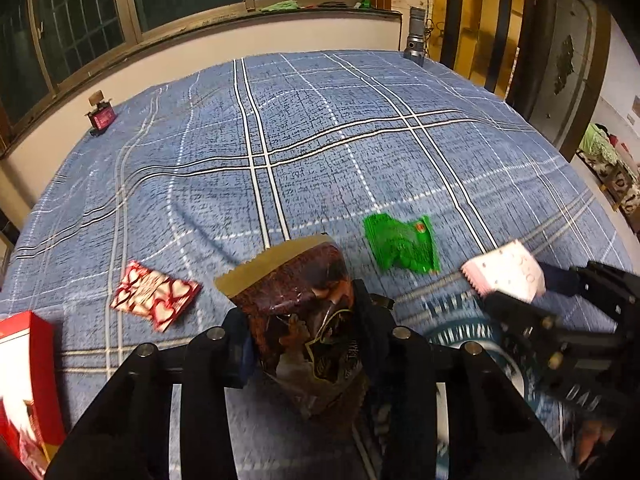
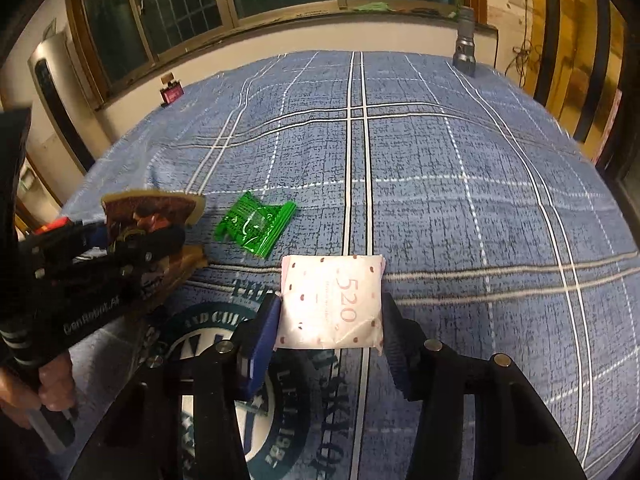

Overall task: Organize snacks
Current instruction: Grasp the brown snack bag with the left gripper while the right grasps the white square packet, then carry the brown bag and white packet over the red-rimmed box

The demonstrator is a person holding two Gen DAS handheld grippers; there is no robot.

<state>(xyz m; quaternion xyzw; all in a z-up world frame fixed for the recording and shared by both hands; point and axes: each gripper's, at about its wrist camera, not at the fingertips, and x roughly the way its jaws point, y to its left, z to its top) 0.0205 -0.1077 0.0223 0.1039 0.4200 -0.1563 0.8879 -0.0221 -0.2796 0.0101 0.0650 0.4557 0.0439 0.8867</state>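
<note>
My left gripper (image 1: 304, 332) is shut on a dark brown snack packet (image 1: 304, 312) and holds it above the blue plaid cloth (image 1: 320, 140); it also shows at the left of the right wrist view (image 2: 148, 232). My right gripper (image 2: 330, 312) is shut on a white-pink packet marked 520 (image 2: 332, 304), which also shows in the left wrist view (image 1: 506, 272). A green packet (image 1: 402, 244) lies on the cloth between the grippers, also seen in the right wrist view (image 2: 256, 226). A red-and-white heart packet (image 1: 154, 294) lies at the left.
A red box (image 1: 24, 380) stands at the near left edge. A small dark red item (image 1: 100, 116) sits at the far left of the cloth, and a grey metal flashlight (image 1: 415, 38) at the far right corner. A wall with windows runs behind.
</note>
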